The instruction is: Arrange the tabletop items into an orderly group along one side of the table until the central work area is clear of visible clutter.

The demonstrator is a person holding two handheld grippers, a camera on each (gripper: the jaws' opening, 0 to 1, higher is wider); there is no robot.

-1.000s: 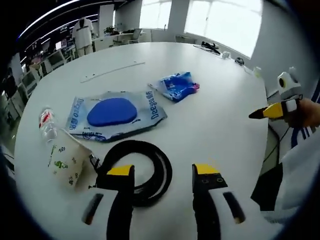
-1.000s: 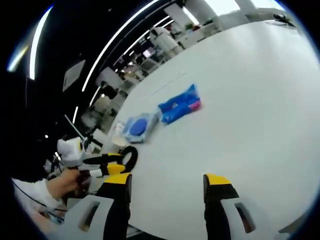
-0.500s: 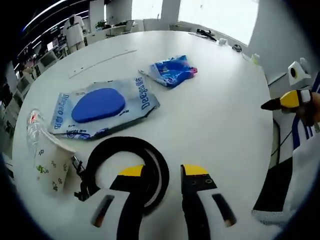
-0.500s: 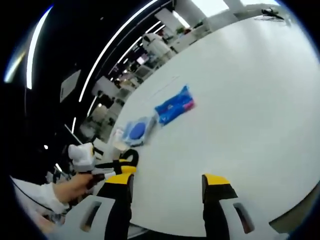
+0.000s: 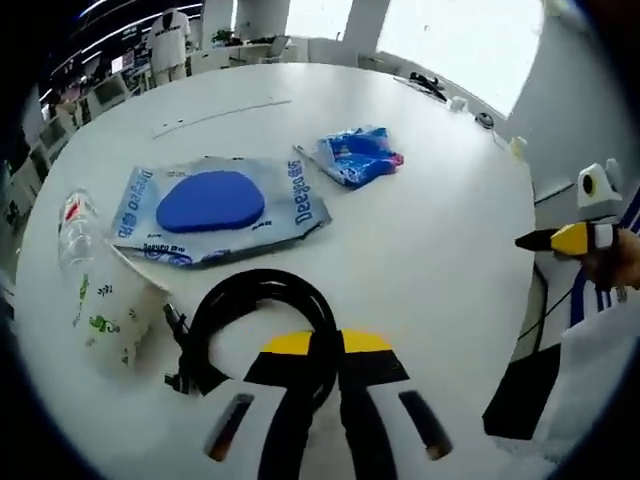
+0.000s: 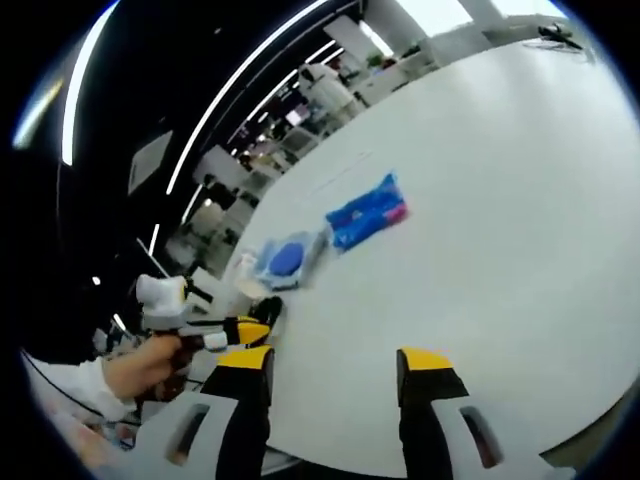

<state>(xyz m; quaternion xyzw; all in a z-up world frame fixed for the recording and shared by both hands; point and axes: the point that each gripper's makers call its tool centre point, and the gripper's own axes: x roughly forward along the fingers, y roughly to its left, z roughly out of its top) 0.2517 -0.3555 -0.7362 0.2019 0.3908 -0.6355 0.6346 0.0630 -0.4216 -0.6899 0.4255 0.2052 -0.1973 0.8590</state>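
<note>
Open-plan office: desk rows with monitors [image 5: 108, 92], ceiling strip lights [image 6: 245, 70], large windows [image 5: 450, 40].

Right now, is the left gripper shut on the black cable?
Shut: the left gripper has its yellow tips together, pinching the near side of the black cable.

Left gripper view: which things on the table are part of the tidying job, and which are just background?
Job items: black cable coil, pinched by the left gripper; blue pad in its packet; blue wrapper; printed cup; plastic bottle.

Lying about: thin strip and small things at the table's far edge; desks beyond the table.
</note>
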